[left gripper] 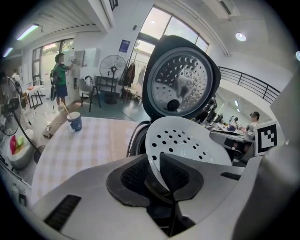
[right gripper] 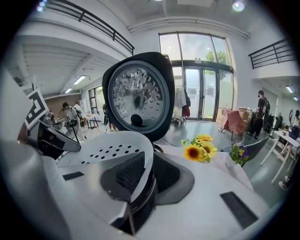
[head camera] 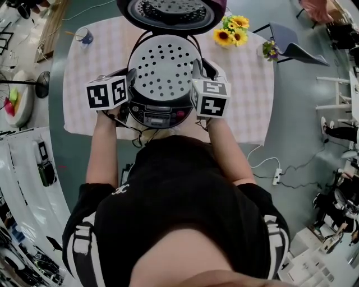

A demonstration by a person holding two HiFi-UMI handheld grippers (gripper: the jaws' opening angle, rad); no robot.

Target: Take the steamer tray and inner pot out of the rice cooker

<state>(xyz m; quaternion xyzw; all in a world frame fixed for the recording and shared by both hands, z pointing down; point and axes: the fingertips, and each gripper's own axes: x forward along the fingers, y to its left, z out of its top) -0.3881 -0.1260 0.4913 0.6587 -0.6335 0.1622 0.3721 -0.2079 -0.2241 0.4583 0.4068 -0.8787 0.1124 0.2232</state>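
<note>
The white perforated steamer tray point(head camera: 162, 70) sits in the top of the open rice cooker point(head camera: 160, 114), whose lid point(head camera: 168, 14) stands up behind it. My left gripper point(head camera: 130, 91) is shut on the tray's left rim, and the rim shows between its pads in the left gripper view point(left gripper: 157, 161). My right gripper point(head camera: 195, 85) is shut on the tray's right rim point(right gripper: 149, 164). The tray point(left gripper: 187, 140) looks slightly lifted and tilted. It hides the inner pot beneath it.
The cooker stands on a checked tablecloth point(head camera: 247, 84). Sunflowers point(head camera: 233, 31) stand at the back right and a small blue cup point(head camera: 85, 37) at the back left. A chair point(head camera: 291, 42) is beyond the table's right corner. Cords run down the table's near edge.
</note>
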